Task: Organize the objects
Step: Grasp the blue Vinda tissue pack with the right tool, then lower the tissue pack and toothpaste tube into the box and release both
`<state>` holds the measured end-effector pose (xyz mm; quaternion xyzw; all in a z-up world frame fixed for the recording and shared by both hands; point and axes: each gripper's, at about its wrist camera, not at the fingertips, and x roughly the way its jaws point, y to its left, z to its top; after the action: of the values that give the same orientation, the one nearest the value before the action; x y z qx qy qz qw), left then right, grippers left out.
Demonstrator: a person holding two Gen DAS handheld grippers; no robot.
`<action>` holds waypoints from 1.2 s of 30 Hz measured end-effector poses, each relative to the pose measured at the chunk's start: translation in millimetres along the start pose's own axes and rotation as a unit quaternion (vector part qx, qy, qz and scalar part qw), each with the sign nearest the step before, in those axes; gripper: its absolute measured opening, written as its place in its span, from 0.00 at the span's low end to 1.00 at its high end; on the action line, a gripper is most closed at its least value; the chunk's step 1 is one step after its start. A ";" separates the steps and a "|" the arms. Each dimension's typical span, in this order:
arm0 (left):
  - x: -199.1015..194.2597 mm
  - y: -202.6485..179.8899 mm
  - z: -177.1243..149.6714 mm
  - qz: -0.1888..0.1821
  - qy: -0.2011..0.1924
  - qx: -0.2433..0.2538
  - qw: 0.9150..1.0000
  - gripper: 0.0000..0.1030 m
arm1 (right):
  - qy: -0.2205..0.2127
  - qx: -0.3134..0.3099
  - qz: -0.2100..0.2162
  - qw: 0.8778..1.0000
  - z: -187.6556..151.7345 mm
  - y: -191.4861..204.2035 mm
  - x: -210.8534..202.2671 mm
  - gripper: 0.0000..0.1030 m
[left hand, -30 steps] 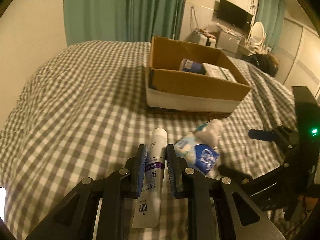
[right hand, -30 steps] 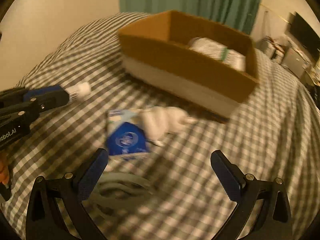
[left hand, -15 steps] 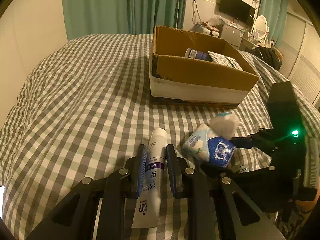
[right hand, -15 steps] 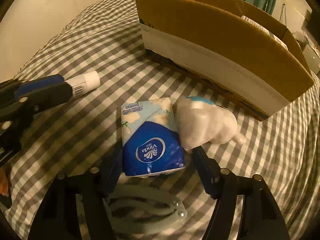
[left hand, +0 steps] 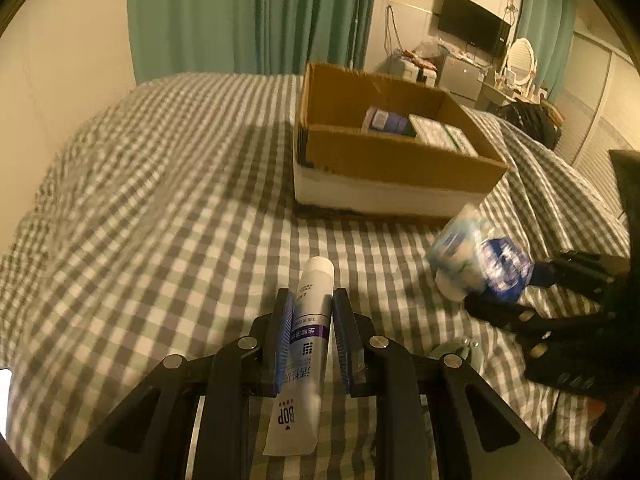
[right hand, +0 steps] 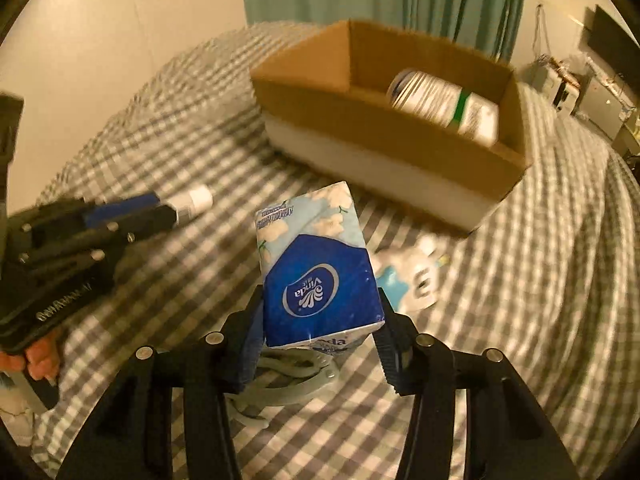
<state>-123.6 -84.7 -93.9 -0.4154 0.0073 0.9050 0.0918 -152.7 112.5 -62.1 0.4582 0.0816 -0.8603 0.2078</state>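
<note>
My left gripper [left hand: 311,312] is shut on a white toothpaste tube [left hand: 306,332] with a purple band, its cap pointing forward over the checked bed. In the right wrist view, my right gripper [right hand: 320,312] is shut on a blue and white tissue pack [right hand: 316,264], lifted off the bedding. The same pack [left hand: 480,260] shows at the right of the left wrist view. An open cardboard box [left hand: 384,156] stands ahead on the bed and holds a white bottle [right hand: 440,100] and a flat packet [left hand: 436,136]. A small white and blue pouch [right hand: 408,276] lies on the bed by the box.
A pale green coiled cord [right hand: 288,376] lies on the checked bedding under my right gripper. A hand [right hand: 36,360] holds the left gripper at the left edge. Green curtains [left hand: 248,12], a wall television [left hand: 472,28] and cluttered furniture stand beyond the bed.
My right gripper closed on the tissue pack and lifted it off the bed, leaving the white pouch behind. The left gripper kept its hold on the tube.
</note>
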 end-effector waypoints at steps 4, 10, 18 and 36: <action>-25.4 -9.3 17.6 0.000 -0.035 0.016 0.999 0.20 | -0.033 0.010 -0.008 0.999 15.5 -11.1 -28.6 0.48; -59.3 -14.9 66.6 -0.011 -0.094 0.026 0.995 0.20 | -0.079 0.003 -0.037 0.996 51.8 -29.3 -72.9 0.48; -78.2 -22.6 147.4 -0.038 -0.150 0.021 0.988 0.20 | -0.129 -0.016 -0.062 0.990 119.4 -43.1 -117.8 0.48; 38.7 -40.7 183.5 -0.024 -0.106 0.049 0.993 0.20 | -0.099 0.014 -0.054 0.994 181.5 -67.7 -22.8 0.48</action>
<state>-279.0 -22.0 -0.2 -0.3126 0.0322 0.9399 0.1338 -307.6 119.8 56.1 0.3685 0.0736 -0.9125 0.1617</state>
